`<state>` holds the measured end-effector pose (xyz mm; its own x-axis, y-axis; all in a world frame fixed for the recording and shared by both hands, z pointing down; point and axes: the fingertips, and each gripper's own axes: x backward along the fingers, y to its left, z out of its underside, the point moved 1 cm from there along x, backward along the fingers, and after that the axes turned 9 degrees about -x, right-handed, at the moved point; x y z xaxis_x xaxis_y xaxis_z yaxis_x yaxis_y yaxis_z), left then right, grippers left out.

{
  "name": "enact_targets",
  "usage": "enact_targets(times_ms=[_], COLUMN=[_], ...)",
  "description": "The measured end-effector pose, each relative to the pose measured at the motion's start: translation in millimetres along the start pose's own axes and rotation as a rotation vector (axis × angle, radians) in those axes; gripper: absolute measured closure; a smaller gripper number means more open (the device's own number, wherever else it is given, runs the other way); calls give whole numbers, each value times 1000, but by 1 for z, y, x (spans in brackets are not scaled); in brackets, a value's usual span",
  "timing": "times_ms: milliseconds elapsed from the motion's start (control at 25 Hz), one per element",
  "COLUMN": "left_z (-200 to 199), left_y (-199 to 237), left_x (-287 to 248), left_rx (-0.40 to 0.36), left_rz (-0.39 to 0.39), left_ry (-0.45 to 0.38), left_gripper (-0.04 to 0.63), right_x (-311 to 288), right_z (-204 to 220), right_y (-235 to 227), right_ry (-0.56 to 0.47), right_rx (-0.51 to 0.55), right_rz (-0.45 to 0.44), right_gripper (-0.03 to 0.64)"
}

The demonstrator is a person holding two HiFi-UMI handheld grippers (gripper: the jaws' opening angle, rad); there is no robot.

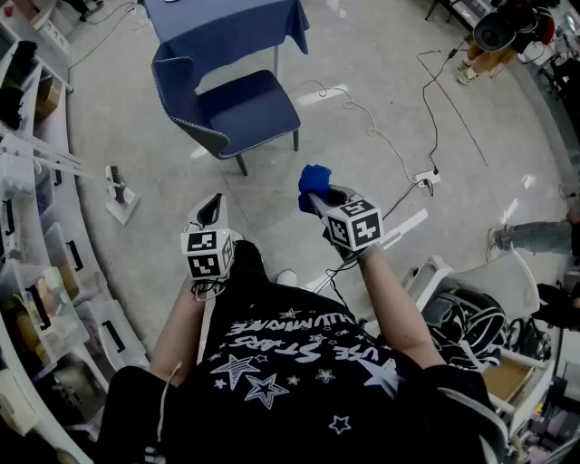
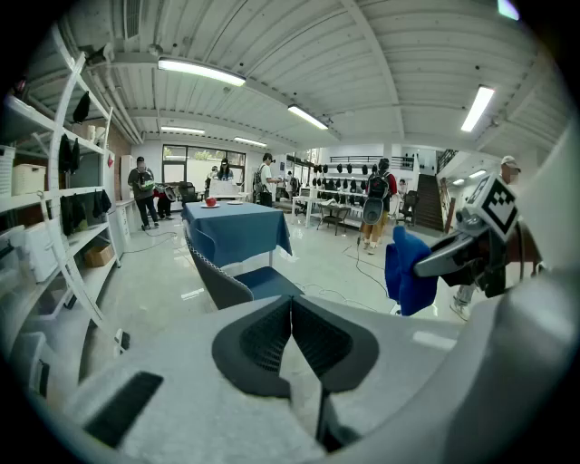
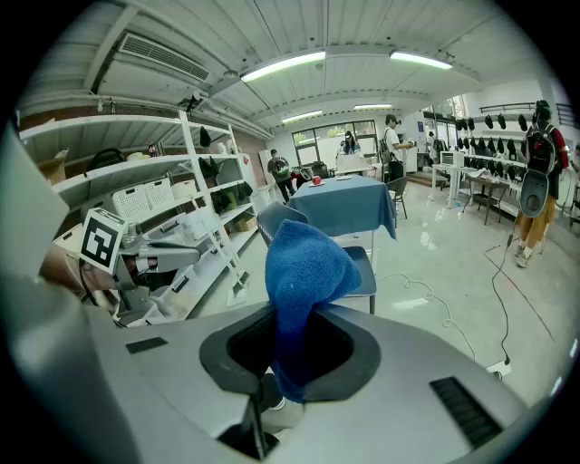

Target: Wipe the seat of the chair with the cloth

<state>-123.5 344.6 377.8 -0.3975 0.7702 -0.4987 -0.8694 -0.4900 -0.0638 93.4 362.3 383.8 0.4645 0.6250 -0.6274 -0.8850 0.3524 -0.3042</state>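
Note:
A blue upholstered chair [image 1: 234,111] stands on the floor ahead of me, its seat [image 1: 249,106] bare, next to a table under a blue tablecloth [image 1: 227,25]. My right gripper [image 1: 313,198] is shut on a blue cloth [image 1: 314,178], held in the air well short of the chair; the cloth [image 3: 302,272] bulges up out of the jaws in the right gripper view. My left gripper [image 1: 212,207] is shut with nothing in it, level with the right one. The chair [image 2: 237,281] and the cloth [image 2: 404,270] also show in the left gripper view.
Shelving [image 1: 36,272] with bins runs down the left. A white cable and power strip [image 1: 426,178] lie on the floor to the right. A white cart [image 1: 480,308] stands at my right. Other people [image 2: 142,190] stand far back in the room.

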Motion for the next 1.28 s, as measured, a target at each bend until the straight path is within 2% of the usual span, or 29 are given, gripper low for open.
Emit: enact_targets(times_ms=[280,440,640,800,880,1000,1120,1280], left_z=[4,15,15,9,1,-23,-56,-88], left_y=[8,25,54,92,108,121,129,136], left_x=[11,13,-2,-38,-59,-91,-124,-155], left_rx=[12,48,76,80,48,7,29,64], left_rz=[-9,-32,-46,-44,-23,55,124,178], left_ry=[-8,9,16,21,17,4,-18,-59], left_gripper=[575,575,575,575,575,575,575,575], right_x=[-3,-21,-56,-97,-119,-142,-153,-158], right_z=[5,3,-19,-49,-67,-101,-138,-163], right_y=[10,14,13,3,-3,-14,-30,-48], right_ry=[1,18,33,45,49,43,27,11], right_rx=[-20,-29,-31,-45,-58,-75,-88,-97], right_rz=[8,2,7,51,74,106,140,178], right_gripper=[552,552,551,551,551,551,551,551])
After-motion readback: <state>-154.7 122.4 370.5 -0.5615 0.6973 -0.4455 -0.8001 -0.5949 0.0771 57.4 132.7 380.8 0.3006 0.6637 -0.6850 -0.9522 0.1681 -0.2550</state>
